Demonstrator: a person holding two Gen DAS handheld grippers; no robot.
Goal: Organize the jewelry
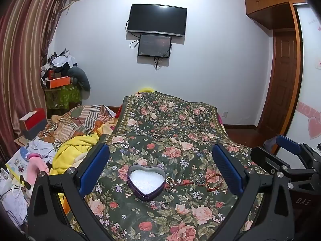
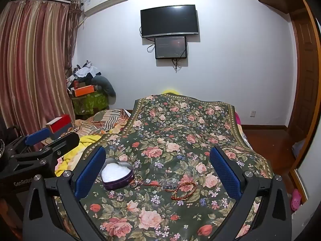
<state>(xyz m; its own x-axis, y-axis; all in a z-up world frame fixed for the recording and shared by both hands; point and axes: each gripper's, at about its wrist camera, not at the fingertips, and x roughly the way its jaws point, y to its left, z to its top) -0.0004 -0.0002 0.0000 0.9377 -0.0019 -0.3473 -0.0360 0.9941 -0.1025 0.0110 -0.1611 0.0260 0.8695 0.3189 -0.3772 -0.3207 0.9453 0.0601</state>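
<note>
Dk-green cloth (image 1: 170,124) w/ pink & red roses, purple heart tin (image 1: 146,182) w/ white filling, red-orange cord bracelet (image 2: 184,190), striped maroon/tan curtains (image 2: 34,60), blue pads (image 1: 94,168).

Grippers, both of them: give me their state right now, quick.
Left gripper: open, holding nothing, above the heart-shaped tin.
Right gripper: open, holding nothing, above the red cord bracelet.

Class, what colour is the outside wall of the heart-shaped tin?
Dark purple; the heart-shaped tin shows it best in the right wrist view.
</note>
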